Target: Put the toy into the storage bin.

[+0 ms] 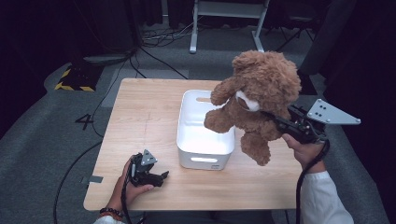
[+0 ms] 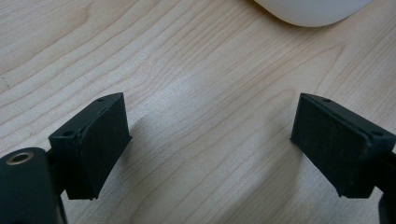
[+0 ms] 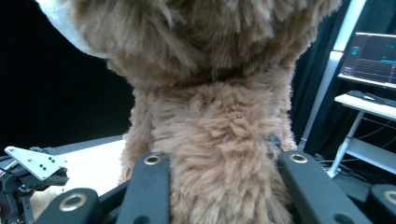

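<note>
Nearest, at the table's near edge: left gripper (image 1: 159, 178) resting on the wooden table (image 1: 140, 116), jaws spread wide, nothing between them, bare wood under the pads (image 2: 95, 149) in the left gripper view. Idle, apparently, well left of the work.

Next out: white bin (image 1: 205, 151), open-topped, standing mid-table, seemingly with nothing in it yet.

Right of that and higher: right gripper (image 1: 280, 122) clamped on the brown teddy bear (image 1: 257, 93), jaws pressing into the plush body from both sides, as plain in the right gripper view (image 3: 219, 154). Bear lifted clear of the table, hanging tilted over the bin's right rim, one leg dangling outside it.

Judged progress: pick-up done, carry nearly done. Left to do: bring the bear squarely over the opening, lower it in, let go, pull the gripper away.
</note>
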Available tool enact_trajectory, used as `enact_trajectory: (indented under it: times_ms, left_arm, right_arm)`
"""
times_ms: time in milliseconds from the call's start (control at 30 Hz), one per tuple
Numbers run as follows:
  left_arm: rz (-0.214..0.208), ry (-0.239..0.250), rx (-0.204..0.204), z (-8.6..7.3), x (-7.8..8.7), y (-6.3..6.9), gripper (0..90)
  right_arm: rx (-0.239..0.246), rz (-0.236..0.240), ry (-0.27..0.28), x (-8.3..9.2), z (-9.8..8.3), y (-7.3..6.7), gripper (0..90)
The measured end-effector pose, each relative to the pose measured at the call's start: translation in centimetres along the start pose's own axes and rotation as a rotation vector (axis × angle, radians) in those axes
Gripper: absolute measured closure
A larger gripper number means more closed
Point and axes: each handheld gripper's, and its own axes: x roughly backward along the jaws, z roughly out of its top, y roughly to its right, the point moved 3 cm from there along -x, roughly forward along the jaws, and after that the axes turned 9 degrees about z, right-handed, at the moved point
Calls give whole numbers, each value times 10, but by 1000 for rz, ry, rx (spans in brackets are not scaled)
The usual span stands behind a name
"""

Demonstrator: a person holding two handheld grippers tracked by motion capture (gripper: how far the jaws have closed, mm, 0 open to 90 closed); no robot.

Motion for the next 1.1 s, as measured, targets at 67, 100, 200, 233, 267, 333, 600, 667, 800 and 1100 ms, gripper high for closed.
enact_trajectory:
  times_ms: [67,100,200,233,267,333,600,667,800,1100]
  left_arm:
    - [0,0,-1,0,0,0,114]
    - [0,0,0,0,0,0,114]
    - [-2,-1,0,0,0,0,114]
    - [-1,0,0,0,0,0,114]
    - [-3,0,1,0,0,0,114]
    - [-3,-1,1,0,0,0,114]
    - [-4,-1,0,0,0,0,114]
    - [-1,-1,-1,0,0,0,114]
    - [-3,-1,0,0,0,0,114]
    - [-3,-1,0,0,0,0,114]
  right_arm:
    - [7,9,-5,-6,2,-3,672]
    - [10,14,-7,-9,3,-4,672]
    - [9,23,-12,-17,5,-6,672]
    - [9,26,-13,-20,5,-6,672]
    - [6,31,-14,-22,6,-7,672]
    - [11,38,-20,-28,6,-8,672]
    - [20,74,-39,-46,4,-15,671]
    - [17,80,-45,-52,2,-16,671]
    - [11,91,-52,-61,0,-17,670]
    - [7,109,-66,-79,1,-21,670]
